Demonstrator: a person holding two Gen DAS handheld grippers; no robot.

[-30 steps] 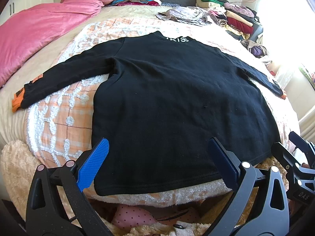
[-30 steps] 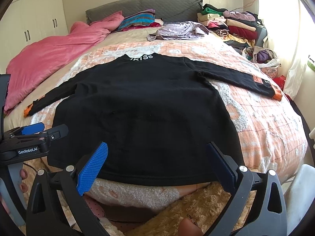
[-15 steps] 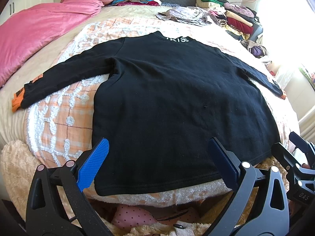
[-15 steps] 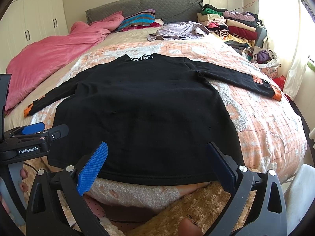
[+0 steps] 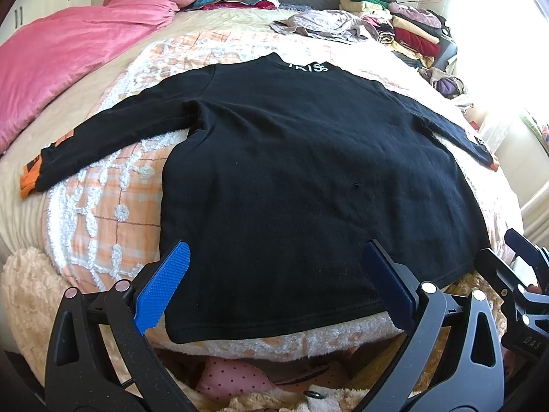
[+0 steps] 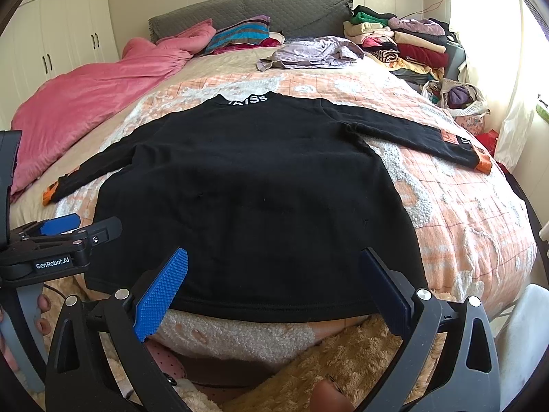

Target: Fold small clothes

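Note:
A black long-sleeved top [image 5: 308, 171] lies flat on the bed, collar with white letters at the far end, both sleeves spread out, orange cuffs at their ends. It also shows in the right wrist view [image 6: 260, 192]. My left gripper [image 5: 274, 267] is open and empty, hovering over the near hem. My right gripper [image 6: 271, 271] is open and empty, over the hem further right. The left gripper shows at the left edge of the right wrist view [image 6: 65, 237].
An orange-and-white blanket [image 6: 463, 206] covers the bed under the top. A pink duvet [image 5: 61, 51] lies at the left. A lilac garment [image 6: 315, 53] and stacked folded clothes [image 6: 405, 41] sit at the far right. A fluffy tan throw [image 6: 343, 360] hangs at the near edge.

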